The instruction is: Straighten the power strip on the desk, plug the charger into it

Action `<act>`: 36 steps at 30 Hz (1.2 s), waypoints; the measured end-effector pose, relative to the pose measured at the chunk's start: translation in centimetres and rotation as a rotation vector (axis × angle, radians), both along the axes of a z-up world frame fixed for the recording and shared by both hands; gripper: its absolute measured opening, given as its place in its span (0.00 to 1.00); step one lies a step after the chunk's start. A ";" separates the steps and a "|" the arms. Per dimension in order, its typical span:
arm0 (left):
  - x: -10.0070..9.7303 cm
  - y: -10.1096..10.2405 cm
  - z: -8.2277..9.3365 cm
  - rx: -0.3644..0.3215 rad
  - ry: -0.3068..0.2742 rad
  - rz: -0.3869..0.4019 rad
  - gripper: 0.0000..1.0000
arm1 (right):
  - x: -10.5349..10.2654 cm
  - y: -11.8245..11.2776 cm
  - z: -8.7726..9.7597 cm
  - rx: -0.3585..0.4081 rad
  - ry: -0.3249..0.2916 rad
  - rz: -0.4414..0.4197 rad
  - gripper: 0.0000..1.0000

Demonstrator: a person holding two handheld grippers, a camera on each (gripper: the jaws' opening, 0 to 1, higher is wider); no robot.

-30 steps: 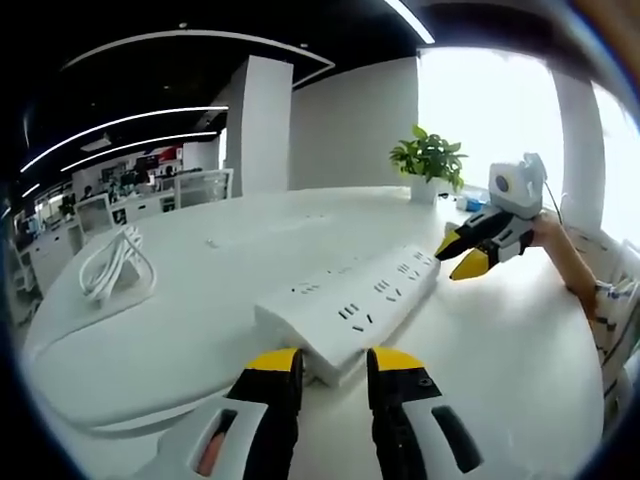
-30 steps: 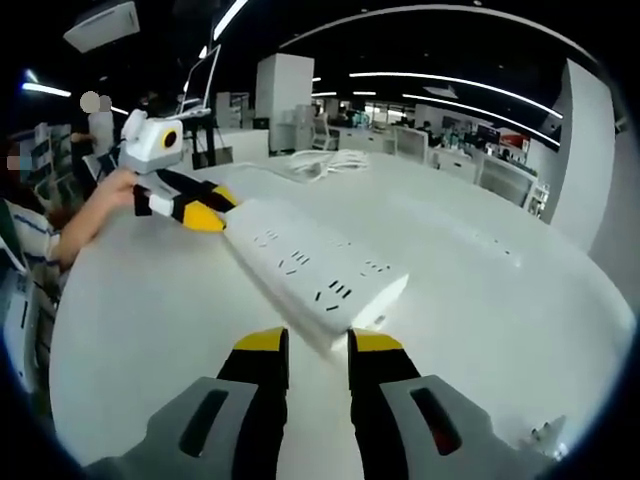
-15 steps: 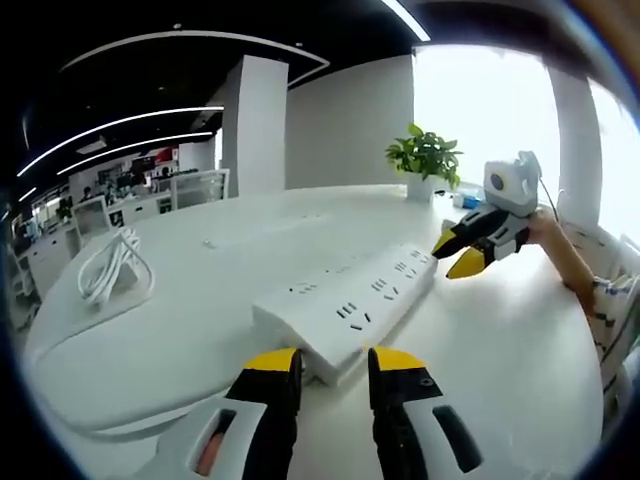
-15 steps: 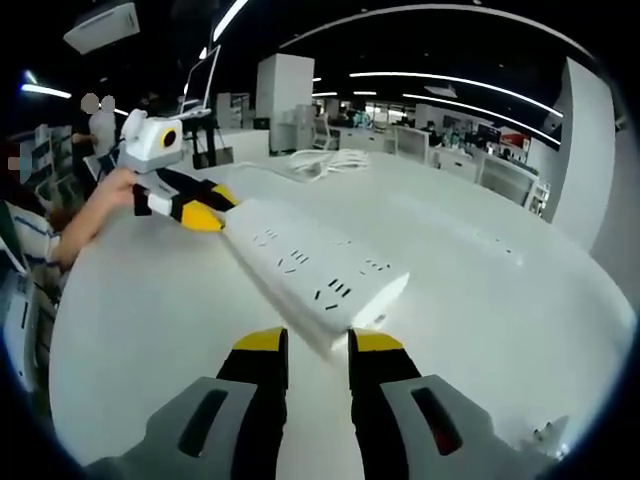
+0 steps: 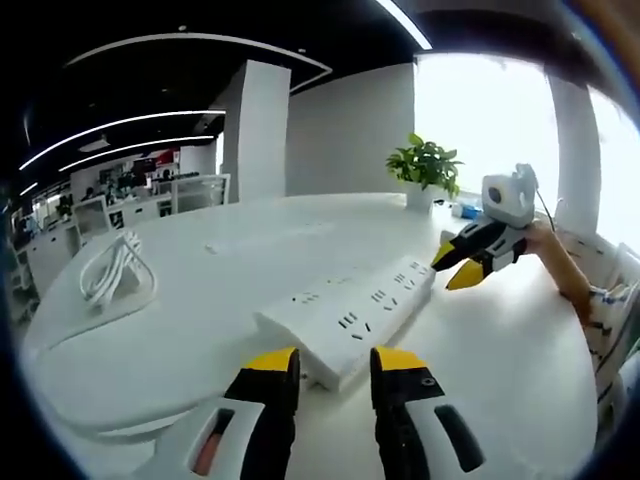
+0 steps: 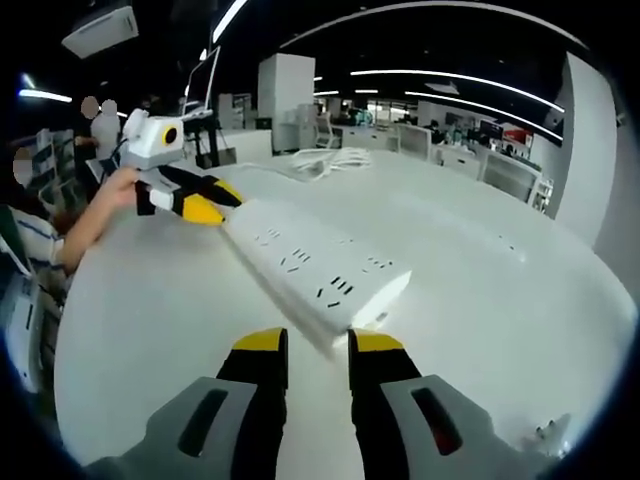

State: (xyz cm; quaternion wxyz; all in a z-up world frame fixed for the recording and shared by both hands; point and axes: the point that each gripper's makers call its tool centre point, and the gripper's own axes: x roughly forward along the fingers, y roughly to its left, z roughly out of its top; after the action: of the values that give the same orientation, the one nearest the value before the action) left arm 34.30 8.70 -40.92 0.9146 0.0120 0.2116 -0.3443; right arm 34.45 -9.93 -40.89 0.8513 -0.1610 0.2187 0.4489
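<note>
A long white power strip (image 5: 352,316) lies flat on the white bench (image 5: 190,330), its rows of sockets facing up. The left claw (image 5: 335,362) sits low at one end of the strip, its two yellow tips a small way apart with nothing between them, just short of the strip's end. The right claw (image 6: 304,345) sits at the other end the same way, tips a little apart and holding nothing. A white charger with its coiled cord (image 5: 112,270) rests on the bench, well away from the strip. A small green potted plant (image 5: 426,168) stands at the far side of the bench.
</note>
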 end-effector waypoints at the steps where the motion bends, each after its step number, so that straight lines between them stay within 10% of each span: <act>1: 0.1 0.2 0.1 -0.004 0.001 0.007 0.29 | 0.0 -0.1 0.2 -0.001 -0.006 0.000 0.23; 14: 0.6 0.9 0.9 -0.008 -0.031 0.040 0.28 | 2.8 -7.7 6.2 0.004 -0.211 -0.218 0.23; 26: 0.7 1.3 2.7 -0.048 -0.095 0.052 0.29 | 3.1 -15.3 6.8 0.073 -0.221 -0.419 0.23; 36: 0.8 1.3 3.4 -0.040 -0.120 0.042 0.30 | 2.0 -22.2 5.4 -0.044 -0.229 -0.598 0.23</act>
State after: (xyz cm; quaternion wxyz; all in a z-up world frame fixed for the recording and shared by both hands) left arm 35.07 10.00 -37.54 0.9328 0.0099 0.1498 -0.3277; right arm 36.48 -32.17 -35.45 0.9610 -0.1572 0.1687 0.1528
